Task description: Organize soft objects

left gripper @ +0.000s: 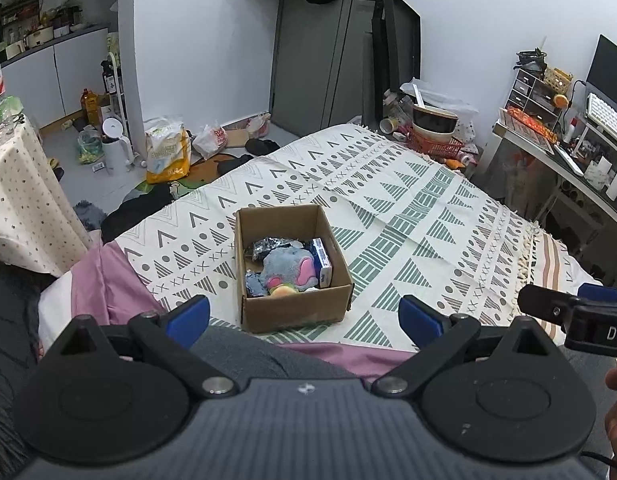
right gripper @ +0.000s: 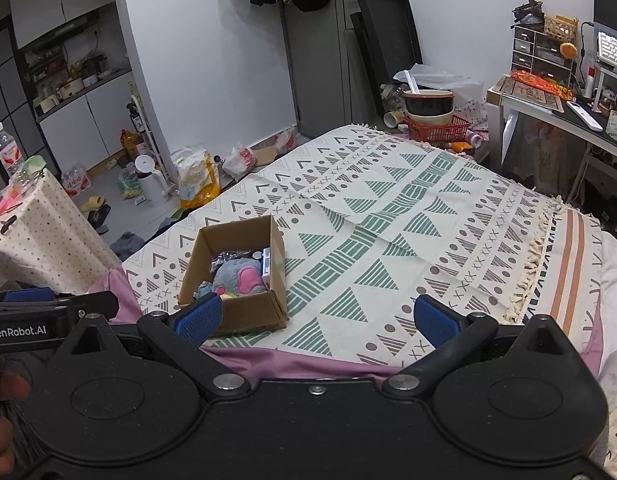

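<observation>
Far left, beyond the bed: cluttered floor with a yellow-and-white bag (left gripper: 167, 155), a white kettle (left gripper: 115, 142) and a dotted tablecloth (left gripper: 24, 204) draped over a side table.

Near left: left gripper (left gripper: 304, 318) held low over the near edge of the bed, blue pads (left gripper: 190, 314) spread wide apart, jaws released, nothing between them. Seen also from the right wrist view as a black bar at the left edge, blue pad just visible.

Left of centre on the patterned bedspread (left gripper: 408, 216): open cardboard box (left gripper: 292, 264), flaps up, standing near the bed's near edge. Inside, a grey plush toy (left gripper: 286, 268) with pink patches, lying toward the near wall; a crumpled dark, shiny wrapper-like piece (left gripper: 268, 246) behind it toward the far wall; a small blue-and-white carton (left gripper: 322, 262) standing against the right wall. Bedspread around the box flat, with green triangles and grey chevrons.

Near right: right gripper (right gripper: 316, 320) likewise wide open, blue pads (right gripper: 434, 320) well apart and empty, left pad overlapping the box's near corner in its own view.

Far right: red basket (right gripper: 438, 128) holding stacked bowls at the bed's far corner, then a desk (right gripper: 548, 100) crowded with small drawers and a keyboard.
</observation>
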The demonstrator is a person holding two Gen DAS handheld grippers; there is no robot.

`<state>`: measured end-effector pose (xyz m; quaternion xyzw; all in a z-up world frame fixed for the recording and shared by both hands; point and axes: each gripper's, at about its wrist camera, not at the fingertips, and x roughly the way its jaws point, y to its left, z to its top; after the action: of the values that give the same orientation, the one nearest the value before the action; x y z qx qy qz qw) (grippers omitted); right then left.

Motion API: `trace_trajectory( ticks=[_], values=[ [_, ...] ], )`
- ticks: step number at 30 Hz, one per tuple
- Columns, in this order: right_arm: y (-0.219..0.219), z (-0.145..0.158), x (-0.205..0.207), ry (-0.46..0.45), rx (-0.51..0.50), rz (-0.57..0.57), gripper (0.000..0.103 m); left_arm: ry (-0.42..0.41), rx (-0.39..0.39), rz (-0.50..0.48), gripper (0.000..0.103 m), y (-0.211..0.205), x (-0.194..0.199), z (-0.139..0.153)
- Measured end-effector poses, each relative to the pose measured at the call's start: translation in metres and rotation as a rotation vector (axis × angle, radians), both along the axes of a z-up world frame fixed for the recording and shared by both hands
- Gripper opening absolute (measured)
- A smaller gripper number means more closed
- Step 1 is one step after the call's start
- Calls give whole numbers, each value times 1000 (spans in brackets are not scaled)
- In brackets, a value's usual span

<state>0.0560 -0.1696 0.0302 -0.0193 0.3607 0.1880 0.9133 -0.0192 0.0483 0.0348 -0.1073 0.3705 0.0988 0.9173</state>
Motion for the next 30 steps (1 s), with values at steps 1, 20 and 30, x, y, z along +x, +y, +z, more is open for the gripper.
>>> trace_trajectory(
  ticks=[1, 20, 30],
  values=[
    [0, -1, -1, -1, 1, 0, 103, 0, 1, -1, 100, 0, 0, 0],
    [0, -5, 1, 17, -4, 6, 103, 23, 19, -6, 100, -1, 1, -3],
    [-3, -7, 2, 25, 3, -5, 103, 23, 24, -7, 100, -3, 1, -5]
  ],
)
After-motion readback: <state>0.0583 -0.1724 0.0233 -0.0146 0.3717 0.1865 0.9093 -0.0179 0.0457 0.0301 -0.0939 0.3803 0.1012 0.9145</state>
